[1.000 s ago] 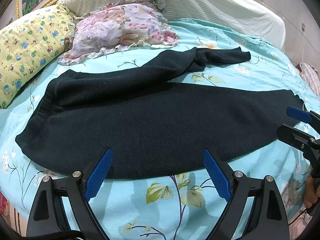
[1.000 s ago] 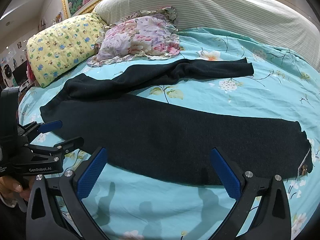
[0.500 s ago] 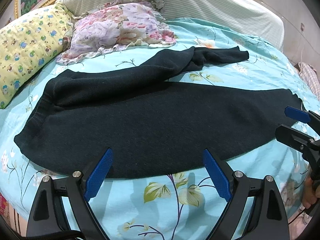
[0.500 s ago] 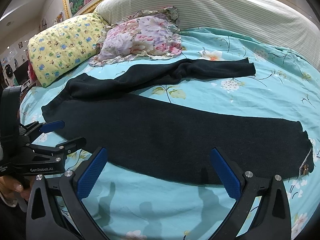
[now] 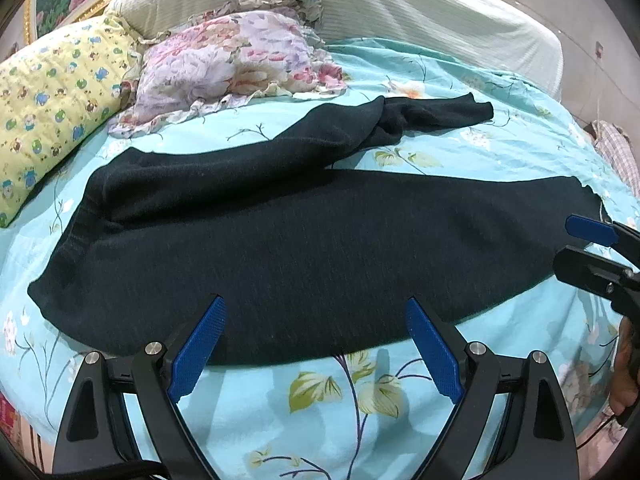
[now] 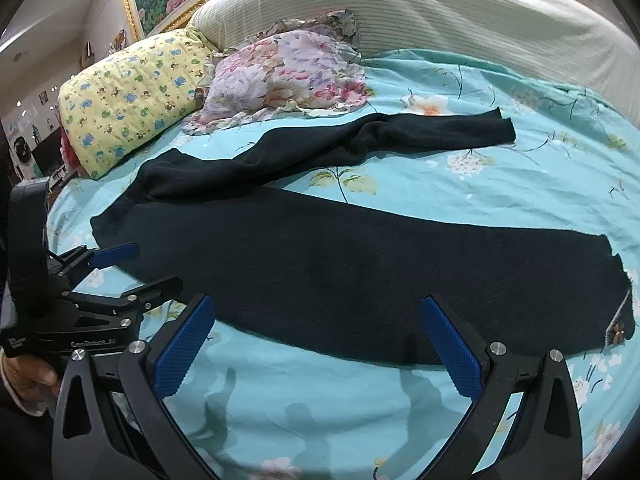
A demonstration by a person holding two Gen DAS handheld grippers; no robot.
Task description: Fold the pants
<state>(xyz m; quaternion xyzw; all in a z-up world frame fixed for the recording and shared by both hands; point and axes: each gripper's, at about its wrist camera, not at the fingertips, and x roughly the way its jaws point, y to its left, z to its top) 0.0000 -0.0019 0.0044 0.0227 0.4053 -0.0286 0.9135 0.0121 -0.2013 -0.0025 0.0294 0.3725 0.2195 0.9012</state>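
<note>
Black pants [image 5: 304, 240] lie spread on a teal floral bedsheet [image 5: 320, 408], waist at the left, both legs running right; the far leg is twisted near its end. They also show in the right wrist view [image 6: 360, 268]. My left gripper [image 5: 316, 344] is open and empty, just short of the near leg's front edge. My right gripper [image 6: 316, 340] is open and empty, near the same edge further toward the hem. Each gripper appears in the other's view, the right one [image 5: 596, 248] at the hem side, the left one [image 6: 132, 268] by the waist.
A yellow patterned pillow [image 5: 44, 120] and a floral pillow [image 5: 236, 64] lie at the far left behind the pants. A white striped headboard cushion [image 5: 420, 12] runs along the back. The bed's near edge drops off below the grippers.
Both grippers have shifted slightly; the views drifted a little left and closer to the pants. The pants have not moved and both grippers stay open.
</note>
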